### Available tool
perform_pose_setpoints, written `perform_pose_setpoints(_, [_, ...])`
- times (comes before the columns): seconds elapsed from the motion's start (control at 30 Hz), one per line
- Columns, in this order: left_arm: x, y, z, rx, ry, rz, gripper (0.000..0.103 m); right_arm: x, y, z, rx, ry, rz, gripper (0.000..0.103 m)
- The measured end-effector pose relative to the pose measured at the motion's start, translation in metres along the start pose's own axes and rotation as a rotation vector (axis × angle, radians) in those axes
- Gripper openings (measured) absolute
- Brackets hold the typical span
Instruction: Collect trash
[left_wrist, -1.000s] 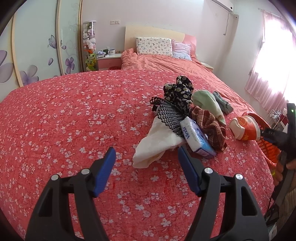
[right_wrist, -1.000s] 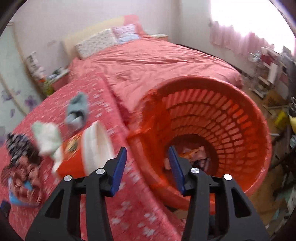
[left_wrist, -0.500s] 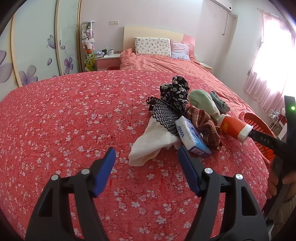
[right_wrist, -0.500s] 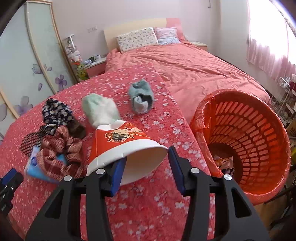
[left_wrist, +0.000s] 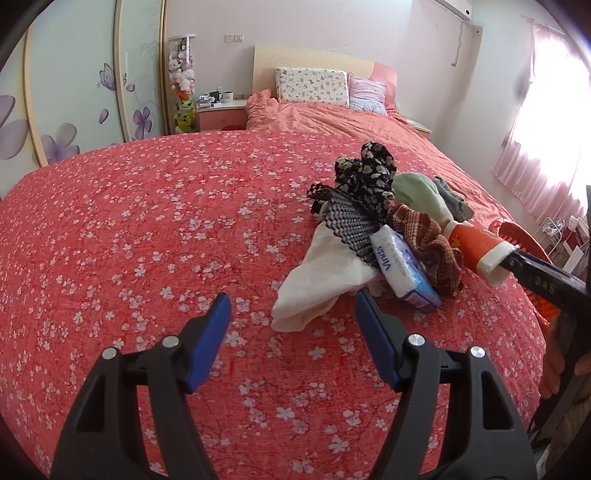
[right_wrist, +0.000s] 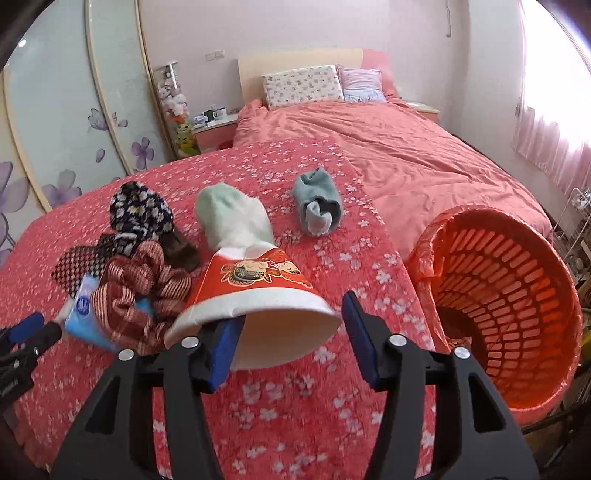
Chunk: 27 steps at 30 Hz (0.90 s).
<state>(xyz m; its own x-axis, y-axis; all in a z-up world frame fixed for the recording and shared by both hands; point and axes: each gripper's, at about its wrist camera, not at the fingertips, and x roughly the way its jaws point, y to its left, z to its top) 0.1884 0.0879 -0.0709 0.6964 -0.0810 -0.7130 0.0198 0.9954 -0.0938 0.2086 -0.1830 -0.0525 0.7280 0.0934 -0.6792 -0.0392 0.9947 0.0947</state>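
A red and white paper cup lies on its side on the flowered bedspread, mouth toward me. My right gripper is at that mouth with its jaws opening. Its left finger reaches into the cup, and the right finger stands just outside the rim without pressing. The left wrist view shows the same cup on the black finger at the right. My left gripper hovers open and empty above the bedspread, short of a blue tissue pack and a crumpled white sheet.
An orange slatted basket with a liner leans at the bed's right edge, wrappers at its bottom. Socks and cloths lie in a pile: flowered black, striped brown, pale green, grey-blue. A person's hand holds the right tool.
The right gripper swung left from the basket's mouth to the paper cup, rolled upright, and its jaws widened. The left gripper stayed put and open.
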Motion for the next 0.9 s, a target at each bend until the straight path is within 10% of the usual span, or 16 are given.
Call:
perform_pose_setpoints(0.3, [0.004,0.000,-0.003,-0.001,0.008,-0.002,0.069,0.001,0.003,0.006,-0.015,-0.016,0.010,0.055])
perform_pose_setpoints(0.7, [0.027,-0.011,0.005,0.052,0.043,-0.051,0.064,0.015,0.020,0.004,-0.061,0.037,0.074,0.007])
perform_pose_setpoints(0.9, [0.041,-0.016,0.015,0.081,0.070,-0.088,0.022,0.005,0.021,0.003,-0.045,0.008,0.074,0.003])
